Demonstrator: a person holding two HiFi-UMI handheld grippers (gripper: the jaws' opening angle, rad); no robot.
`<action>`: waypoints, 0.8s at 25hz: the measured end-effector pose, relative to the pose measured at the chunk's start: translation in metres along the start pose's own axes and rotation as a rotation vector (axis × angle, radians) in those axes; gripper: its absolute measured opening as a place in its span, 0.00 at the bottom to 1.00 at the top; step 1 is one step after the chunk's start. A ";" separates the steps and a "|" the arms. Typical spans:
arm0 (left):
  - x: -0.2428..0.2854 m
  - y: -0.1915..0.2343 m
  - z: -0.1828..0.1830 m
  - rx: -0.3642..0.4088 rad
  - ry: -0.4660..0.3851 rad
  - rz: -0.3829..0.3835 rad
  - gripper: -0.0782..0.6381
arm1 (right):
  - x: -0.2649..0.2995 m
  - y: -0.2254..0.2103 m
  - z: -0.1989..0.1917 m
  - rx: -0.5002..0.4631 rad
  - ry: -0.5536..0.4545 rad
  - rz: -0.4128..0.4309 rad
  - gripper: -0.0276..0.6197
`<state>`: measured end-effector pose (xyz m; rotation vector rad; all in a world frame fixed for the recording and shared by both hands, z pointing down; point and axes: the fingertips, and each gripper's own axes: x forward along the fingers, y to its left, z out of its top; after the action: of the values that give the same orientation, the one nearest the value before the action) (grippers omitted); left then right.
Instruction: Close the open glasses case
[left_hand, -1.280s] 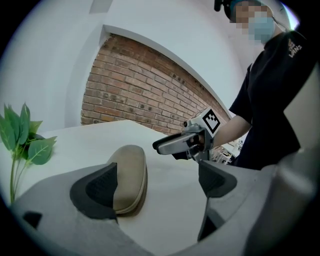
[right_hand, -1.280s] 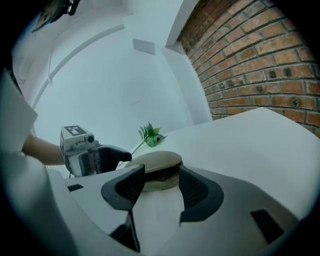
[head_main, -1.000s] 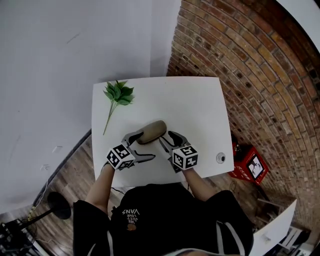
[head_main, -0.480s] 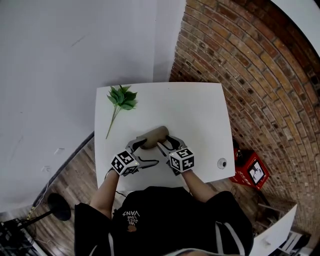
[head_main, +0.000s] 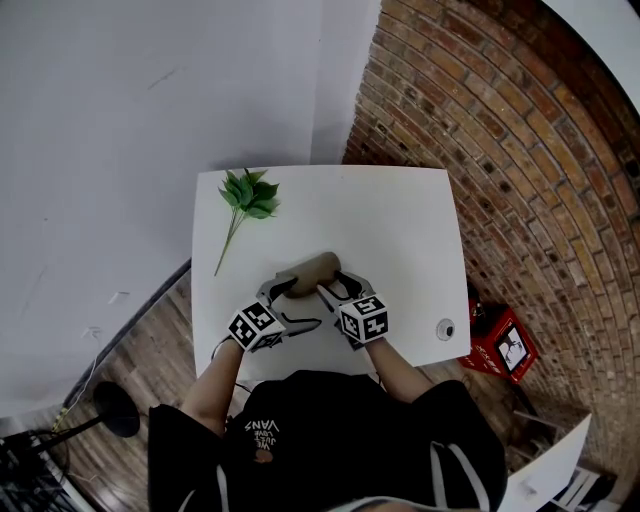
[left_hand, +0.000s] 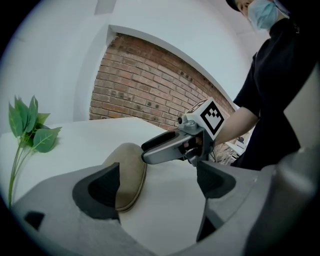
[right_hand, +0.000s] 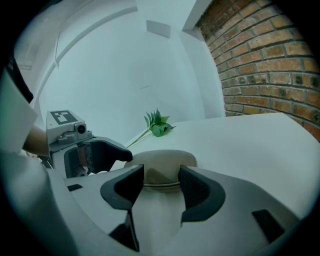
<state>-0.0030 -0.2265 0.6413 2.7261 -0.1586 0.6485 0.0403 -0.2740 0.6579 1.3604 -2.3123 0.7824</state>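
Observation:
A tan glasses case (head_main: 312, 270) lies on the white table (head_main: 400, 220), its lid down on its base with only a seam showing (left_hand: 127, 175). My left gripper (head_main: 295, 305) stands open at the case's near left end, with one finger (left_hand: 102, 187) beside the case. My right gripper (head_main: 335, 288) is at the case's right end. Its jaws are opening, and the case (right_hand: 162, 167) shows just past the gap between its pads, which do not press on it. Each gripper sees the other: the right gripper (left_hand: 167, 147) and the left gripper (right_hand: 100, 152).
A green leafy sprig (head_main: 245, 200) lies at the table's far left corner. A small round object (head_main: 445, 328) sits near the right front edge. A red box (head_main: 500, 345) stands on the floor to the right, below a brick wall. A white wall runs along the left.
The right gripper has edged down and in toward the case's right end. The left gripper and the case have stayed where they were.

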 end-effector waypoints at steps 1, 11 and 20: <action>0.001 0.000 0.000 0.008 0.009 0.007 0.78 | 0.000 -0.001 0.000 0.001 0.000 0.001 0.39; 0.004 0.003 -0.002 0.004 0.019 0.050 0.76 | 0.000 -0.004 -0.001 0.028 0.000 0.020 0.38; -0.004 0.004 0.005 -0.057 -0.016 0.078 0.77 | -0.002 0.006 0.001 0.009 0.005 0.026 0.46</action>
<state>-0.0058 -0.2320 0.6368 2.6819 -0.2838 0.6331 0.0359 -0.2712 0.6540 1.3333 -2.3296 0.8035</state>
